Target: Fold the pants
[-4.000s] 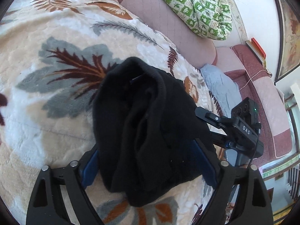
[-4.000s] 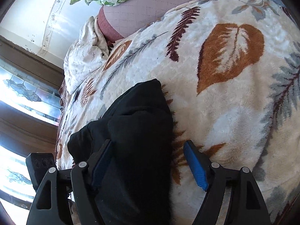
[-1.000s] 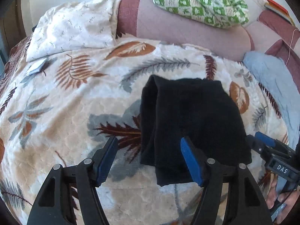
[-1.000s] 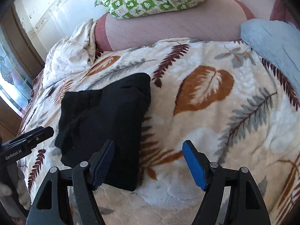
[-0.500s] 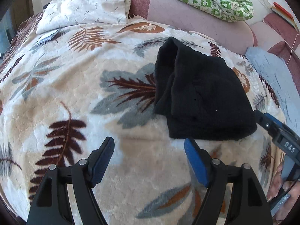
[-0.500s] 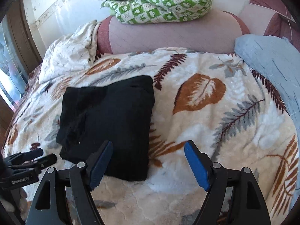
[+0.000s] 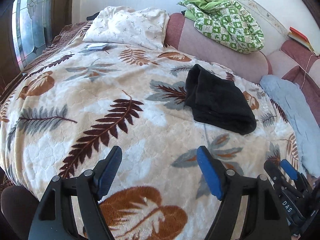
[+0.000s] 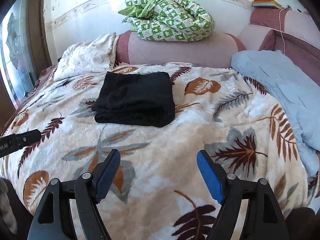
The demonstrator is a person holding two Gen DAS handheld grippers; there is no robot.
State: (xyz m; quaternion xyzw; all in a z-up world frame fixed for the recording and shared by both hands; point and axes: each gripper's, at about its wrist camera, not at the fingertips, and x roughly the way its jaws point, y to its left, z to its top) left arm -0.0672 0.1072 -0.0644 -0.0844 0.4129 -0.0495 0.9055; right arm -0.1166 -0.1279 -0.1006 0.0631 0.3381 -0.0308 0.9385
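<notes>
The black pants [image 7: 218, 102] lie folded into a thick rectangle on the leaf-print blanket [image 7: 100, 104]; in the right wrist view the pants [image 8: 136, 100] sit towards the far side of the bed. My left gripper [image 7: 159, 152] hovers open over bare blanket, well short of the pants, with nothing between its blue pads. My right gripper [image 8: 158, 153] is likewise open, with nothing in it, and back from the pants. The right gripper's tips [image 7: 288, 170] show at the lower right of the left view, and the left gripper's finger [image 8: 20, 138] at the left edge of the right view.
A green checked quilt [image 8: 168, 18] rests on the pink headboard [image 8: 180, 52]. A white pillow [image 7: 128, 26] lies at the far left and a light blue cloth [image 8: 280, 92] along the right. A small booklet [image 7: 97, 46] lies by the pillow, and books [image 8: 262, 1] sit on the ledge.
Both grippers have pulled back from the folded pants towards the near edge of the bed. The pants stay where they lay, now farther off in both views.
</notes>
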